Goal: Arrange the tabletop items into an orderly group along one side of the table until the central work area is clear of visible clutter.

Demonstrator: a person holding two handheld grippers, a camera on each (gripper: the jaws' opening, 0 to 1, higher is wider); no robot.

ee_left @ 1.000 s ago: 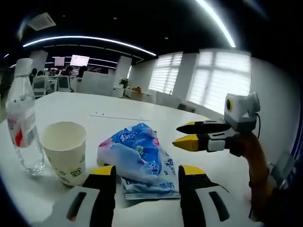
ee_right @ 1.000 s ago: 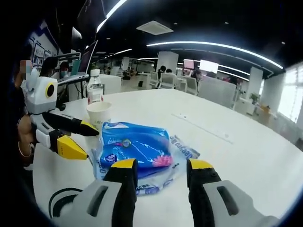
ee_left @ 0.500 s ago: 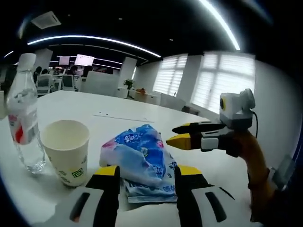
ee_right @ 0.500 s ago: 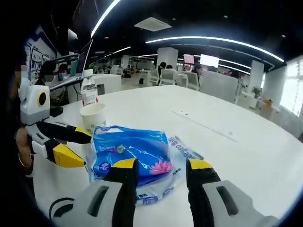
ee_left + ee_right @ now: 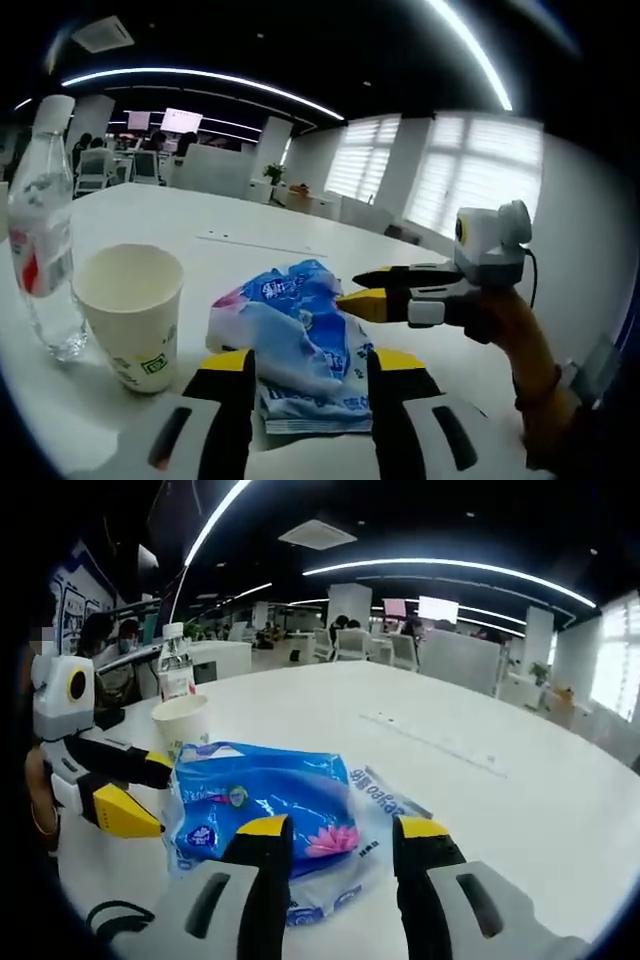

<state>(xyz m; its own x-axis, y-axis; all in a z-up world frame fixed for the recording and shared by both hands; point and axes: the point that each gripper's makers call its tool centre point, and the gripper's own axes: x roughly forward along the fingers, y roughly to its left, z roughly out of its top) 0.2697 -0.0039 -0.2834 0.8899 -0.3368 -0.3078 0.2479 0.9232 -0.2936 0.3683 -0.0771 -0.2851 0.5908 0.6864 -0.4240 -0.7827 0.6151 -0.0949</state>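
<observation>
A puffy blue tissue pack (image 5: 300, 325) lies on the white table (image 5: 250, 235), on top of a flat blue-and-clear pack (image 5: 315, 408). My left gripper (image 5: 312, 365) has its jaws pressed against both sides of the puffy pack. My right gripper (image 5: 362, 290) comes in from the right, jaws apart, tips at the pack's far edge. In the right gripper view the tissue pack (image 5: 265, 790) sits ahead of my right gripper (image 5: 343, 830), partly between its open jaws. The flat pack (image 5: 385, 795) sticks out to the right. The left gripper (image 5: 135, 790) straddles the pack's left end.
A paper cup (image 5: 128, 315) stands left of the pack, and a clear water bottle (image 5: 40, 235) beyond it. In the right gripper view the cup (image 5: 180, 725) and bottle (image 5: 177, 668) stand behind the left gripper. A thin strip (image 5: 435, 745) lies further up the table.
The left jaws have narrowed onto the tissue pack. The right gripper has come closer, its tips now at the pack's edge. Both views have shifted a little.
</observation>
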